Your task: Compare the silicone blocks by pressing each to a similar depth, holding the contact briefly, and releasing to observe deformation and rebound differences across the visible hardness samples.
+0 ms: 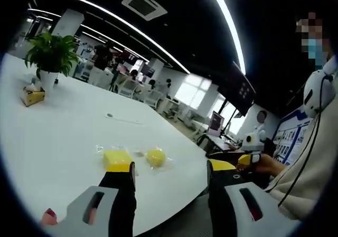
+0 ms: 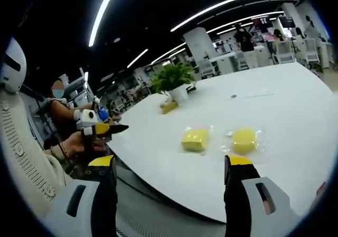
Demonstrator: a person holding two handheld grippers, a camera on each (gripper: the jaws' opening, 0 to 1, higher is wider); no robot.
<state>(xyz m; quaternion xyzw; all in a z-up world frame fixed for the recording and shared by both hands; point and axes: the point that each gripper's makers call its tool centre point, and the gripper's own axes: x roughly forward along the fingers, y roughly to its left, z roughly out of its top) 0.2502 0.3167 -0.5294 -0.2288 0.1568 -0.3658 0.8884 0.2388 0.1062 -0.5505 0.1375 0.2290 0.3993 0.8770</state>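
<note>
Left gripper (image 1: pixel 170 171): jaws spread wide, nothing between them; black fingers with yellow tips on grey moulded bodies, held over the near table edge.
Right gripper (image 2: pixel 173 166): jaws likewise apart and empty, same black-and-yellow build, poised off the table edge.
Square block (image 1: pixel 117 159): yellow silicone, flat-faced, in a clear glossy wrapper, lying just beyond the left gripper's left fingertip.
Round block (image 1: pixel 155 157): yellow, domed, also in clear film, beside the square one, not touching.
Table (image 1: pixel 63 136): smooth white top with a curved edge.
Potted plant (image 1: pixel 51 55): leafy green, white pot, at the far end.
</note>
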